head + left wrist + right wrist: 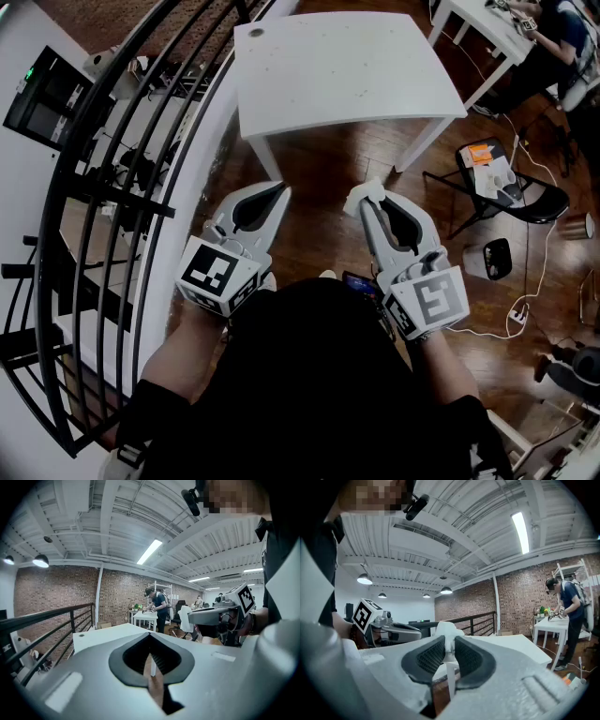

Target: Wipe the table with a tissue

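Note:
The white table [347,70] stands ahead of me on the wooden floor, its top bare apart from a small dark spot near the far left corner. My right gripper [363,200] is held in the air short of the table's near edge, shut on a white tissue [369,192] that bulges out past its tips. In the right gripper view the tissue [446,631] sits pinched between the dark pads [425,657]. My left gripper [281,192] hovers beside it at the same height, shut with nothing in it. In the left gripper view the jaws meet at the tip [150,635].
A black metal railing [122,187] runs along the left. A dark folding chair [511,192] with an orange item stands at the right, with cables on the floor near it. A second white table [483,28] with a person at it is at the far right.

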`<state>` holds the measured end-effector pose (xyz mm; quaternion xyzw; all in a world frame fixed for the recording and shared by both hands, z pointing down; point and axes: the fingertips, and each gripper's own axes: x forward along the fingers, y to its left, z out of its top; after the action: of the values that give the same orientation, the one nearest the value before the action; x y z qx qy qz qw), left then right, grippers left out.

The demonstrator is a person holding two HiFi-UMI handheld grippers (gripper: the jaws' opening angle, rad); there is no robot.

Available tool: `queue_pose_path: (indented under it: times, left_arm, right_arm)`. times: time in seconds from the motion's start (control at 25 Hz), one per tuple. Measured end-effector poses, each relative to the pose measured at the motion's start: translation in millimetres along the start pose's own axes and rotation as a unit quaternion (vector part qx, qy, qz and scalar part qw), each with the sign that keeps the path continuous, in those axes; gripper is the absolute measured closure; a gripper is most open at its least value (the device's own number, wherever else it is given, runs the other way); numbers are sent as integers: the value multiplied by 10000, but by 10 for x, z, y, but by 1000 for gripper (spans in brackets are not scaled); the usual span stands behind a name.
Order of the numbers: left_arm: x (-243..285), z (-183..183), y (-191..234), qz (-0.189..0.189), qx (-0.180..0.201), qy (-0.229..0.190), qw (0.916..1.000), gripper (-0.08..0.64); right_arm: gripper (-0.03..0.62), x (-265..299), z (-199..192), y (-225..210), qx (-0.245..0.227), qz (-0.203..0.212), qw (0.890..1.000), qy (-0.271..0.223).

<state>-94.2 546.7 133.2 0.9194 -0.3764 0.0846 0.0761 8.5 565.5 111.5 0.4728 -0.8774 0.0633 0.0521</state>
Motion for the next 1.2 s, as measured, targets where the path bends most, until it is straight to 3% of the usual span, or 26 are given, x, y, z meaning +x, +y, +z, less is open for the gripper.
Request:
queue_pose_path:
  times: [0.48,1.2]
  left_arm:
    - [97,-114,174,248,3,41,9997,548]
    - [469,-162,1545,28,-291,150,9995,548]
  right_arm:
    - [541,186,-81,-172,-13,108,9999,57]
    - [541,1644,-17,-277,-386,-233,9967,681]
